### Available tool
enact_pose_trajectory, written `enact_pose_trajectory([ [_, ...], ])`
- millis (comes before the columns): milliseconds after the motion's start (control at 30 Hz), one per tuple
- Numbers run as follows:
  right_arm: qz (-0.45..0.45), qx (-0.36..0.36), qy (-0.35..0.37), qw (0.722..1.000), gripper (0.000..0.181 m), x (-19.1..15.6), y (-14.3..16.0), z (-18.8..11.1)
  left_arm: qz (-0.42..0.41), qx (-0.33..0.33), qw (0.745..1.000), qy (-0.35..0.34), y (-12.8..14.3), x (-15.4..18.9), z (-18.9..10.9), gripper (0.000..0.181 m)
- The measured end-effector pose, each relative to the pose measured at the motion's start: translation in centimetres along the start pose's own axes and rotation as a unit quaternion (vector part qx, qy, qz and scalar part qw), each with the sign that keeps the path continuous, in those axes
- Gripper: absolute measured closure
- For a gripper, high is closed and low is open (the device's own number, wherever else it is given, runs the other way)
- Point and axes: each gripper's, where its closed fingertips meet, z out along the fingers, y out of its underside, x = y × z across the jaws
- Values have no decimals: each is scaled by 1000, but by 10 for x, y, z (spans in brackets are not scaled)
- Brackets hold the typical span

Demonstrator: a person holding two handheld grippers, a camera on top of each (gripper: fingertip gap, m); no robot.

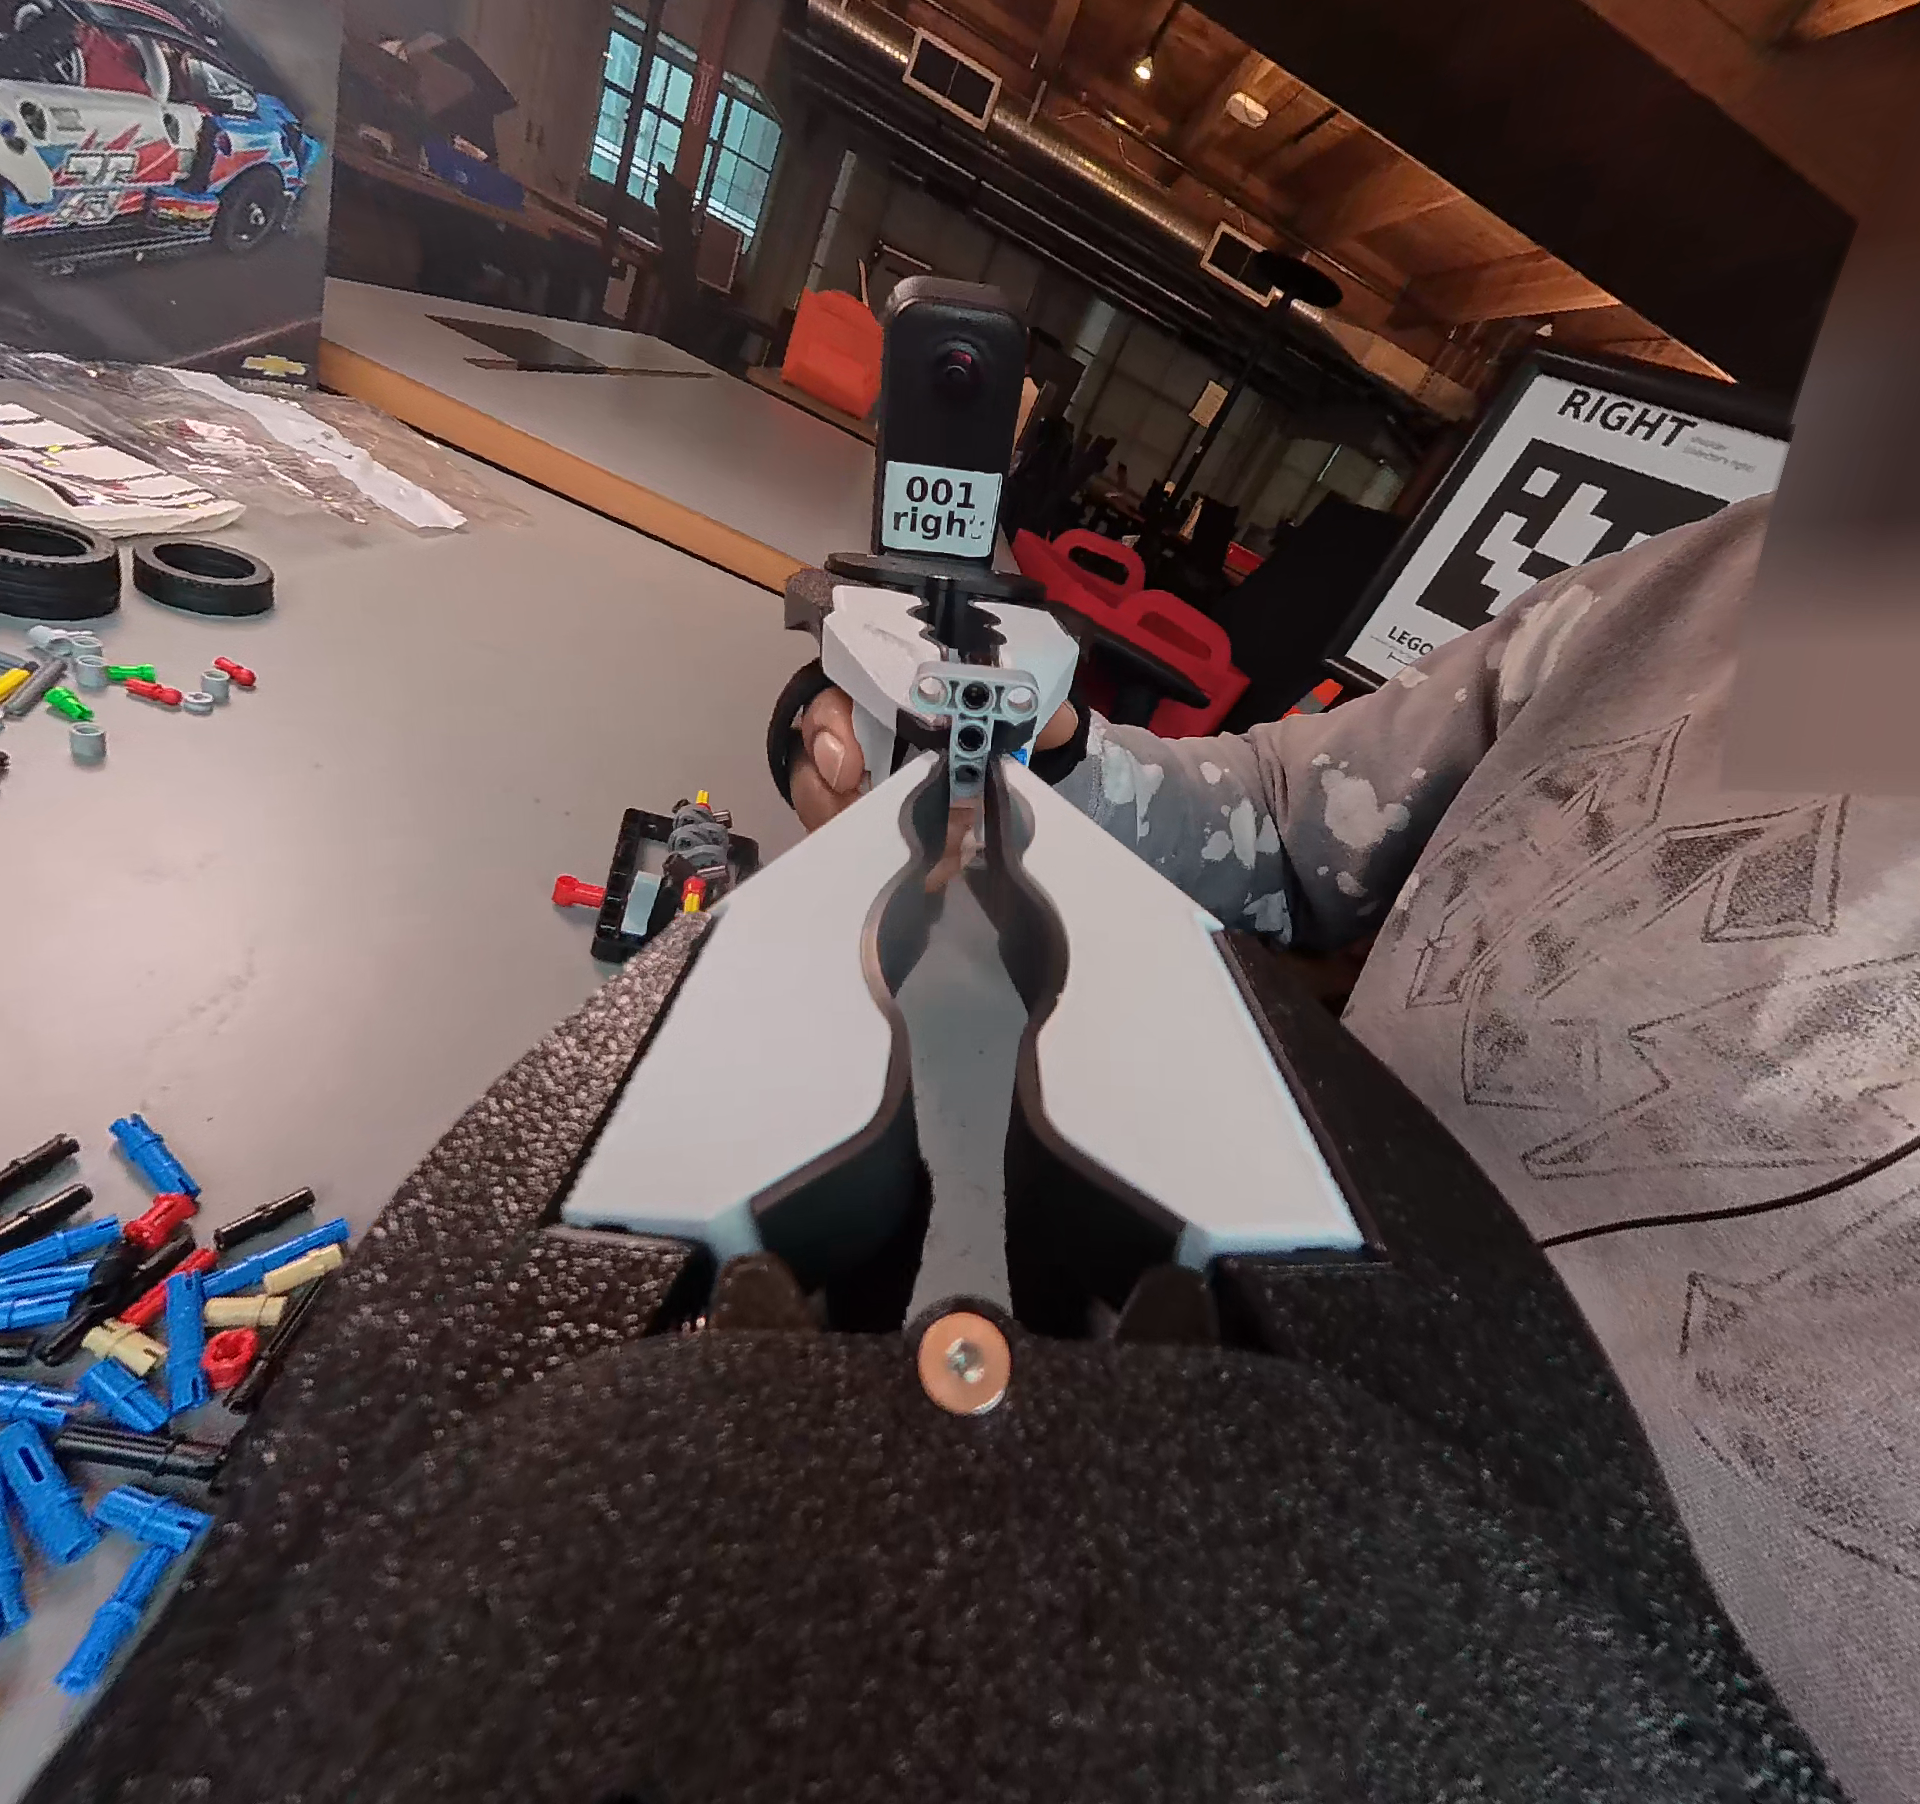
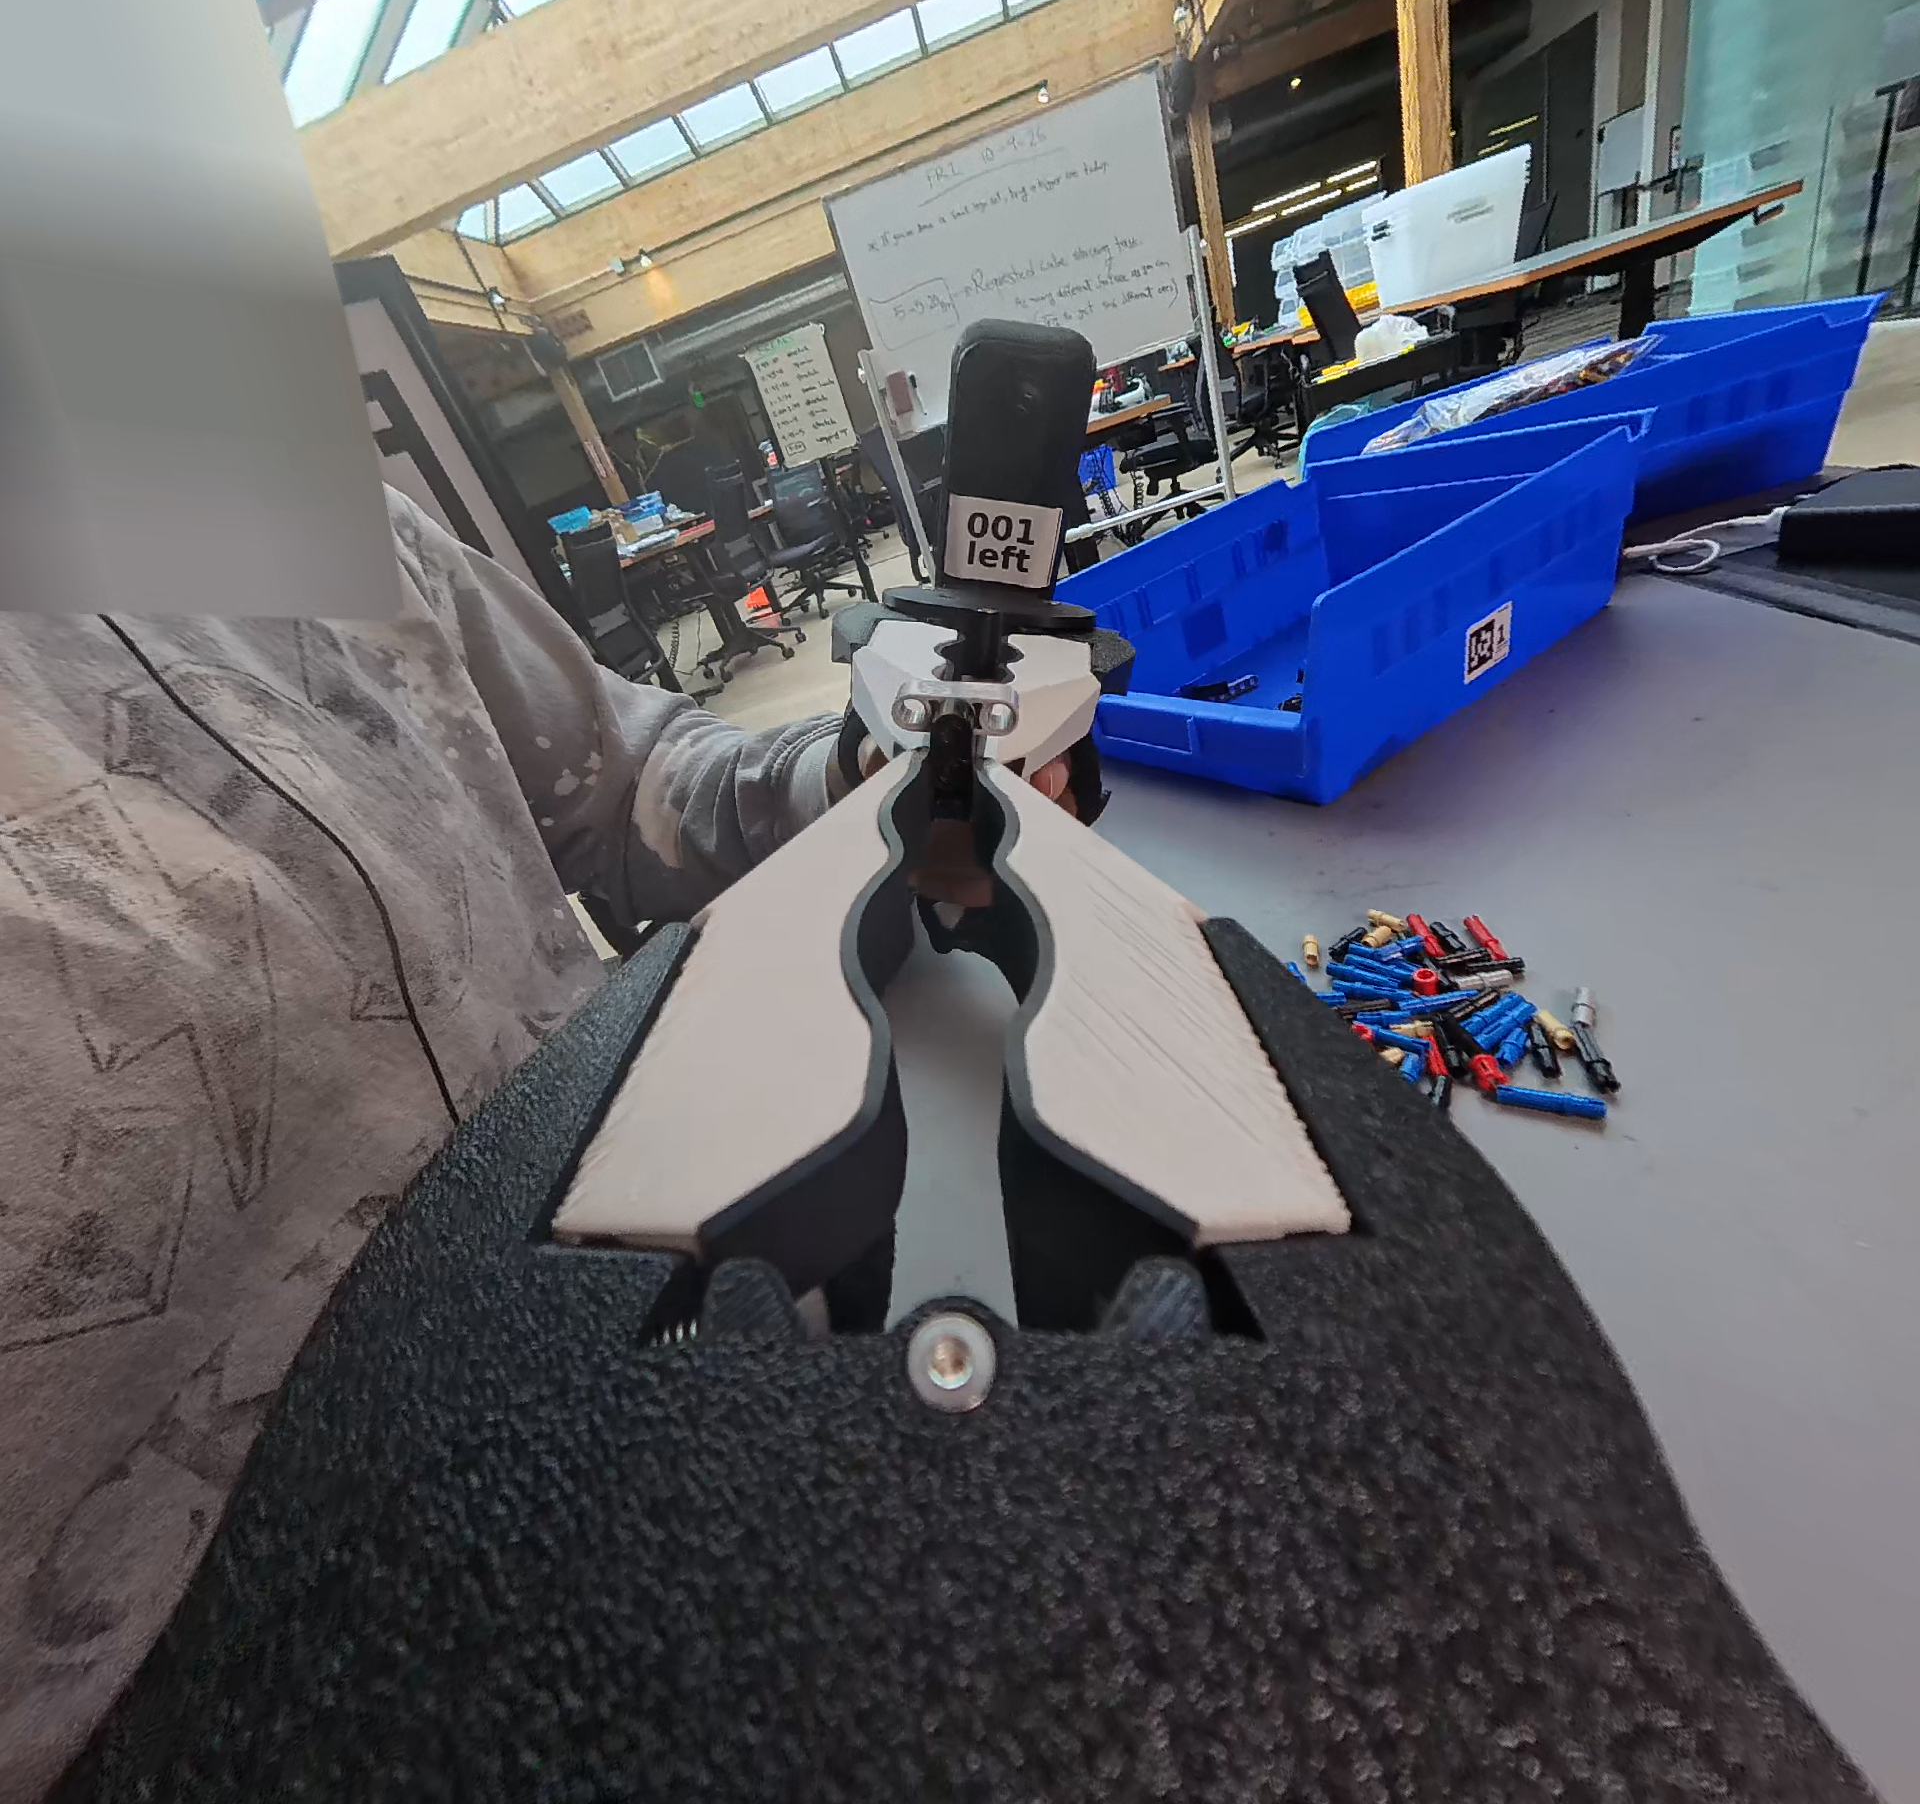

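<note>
The left gripper [image 1: 968, 786] and the right gripper [image 2: 948, 780] are meeting tip to tip above the grey tabletop [image 1: 436, 819], and a light grey T-shaped perforated plastic beam [image 1: 972, 715] is sitting between them. In the left wrist view the left jaws are pinching the beam's stem at its lower end, with its crossbar standing up against the right gripper's white nose. In the right wrist view the right jaws are drawn close around a dark pin-like piece [image 2: 948, 767] just under that crossbar; whether they are truly clamping it, I cannot tell. The pair is hovering near the table's near edge, close to the person's grey patterned sleeve [image 1: 1247, 819]. A small black frame assembly [image 1: 665, 876] is lying just beside, a heap of blue, black, red and tan plastic pins [image 2: 1455, 1011] is lying well apart, and blue plastic bins [image 2: 1403, 632] are bounding the far side.
</note>
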Motion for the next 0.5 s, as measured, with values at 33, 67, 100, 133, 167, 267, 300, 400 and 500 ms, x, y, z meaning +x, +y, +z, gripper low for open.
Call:
enact_pose_trajectory([
  [33,0,-2,-2,1000,174,0,0,-1,1,0,1000,-1,0,0,1,177],
  [67,-1,-5,-3,1000,174,1,1,-2,4,-2,1000,-2,0,0,1,177],
  [100,-3,-6,-6,1000,174,0,1,-3,3,-2,1000,-2,0,0,2,177],
  [133,-6,-10,-7,1000,175,0,2,-4,2,-2,1000,0,1,0,2,177],
  [167,-10,-13,-8,1000,175,-1,2,-4,4,-4,1000,1,1,0,3,177],
  [267,-19,-19,-17,1000,175,-4,1,-7,9,-5,1000,4,1,4,5,177],
  [300,-17,-5,-18,1000,175,-4,-3,-12,8,8,1000,7,-4,5,2,176],
  [400,-28,35,43,998,175,19,-27,-54,15,91,995,-21,-46,-5,-42,181],
  [500,-41,26,16,999,175,6,-23,-28,32,56,997,-43,-40,-10,-36,176],
])
